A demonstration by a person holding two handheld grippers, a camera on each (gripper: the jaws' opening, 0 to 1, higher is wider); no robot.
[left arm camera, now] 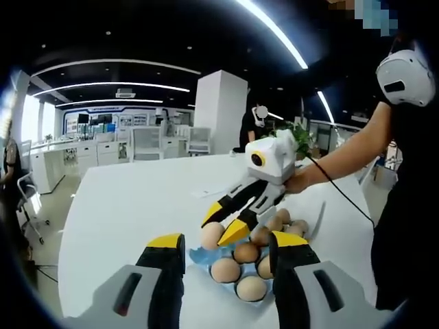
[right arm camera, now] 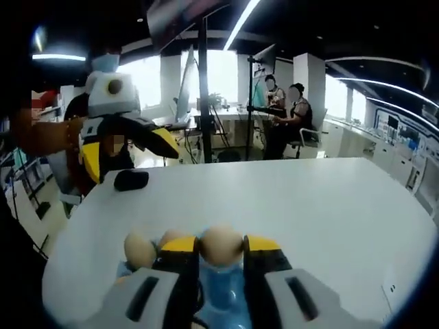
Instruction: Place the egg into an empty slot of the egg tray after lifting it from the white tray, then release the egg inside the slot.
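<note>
A pale brown egg [right arm camera: 221,245] is clamped between the yellow-tipped right tongs [right arm camera: 220,248], held just above the light blue moulded egg tray [left arm camera: 206,258] near the worktop's [left arm camera: 137,205] edge nearest the left gripper view's camera. Several brown eggs [left arm camera: 225,269] are seated in the tray's slots, and more are piled just behind it in the white tray [left arm camera: 317,223]. The left tongs [left arm camera: 228,248] are held apart and empty, short of the egg tray.
</note>
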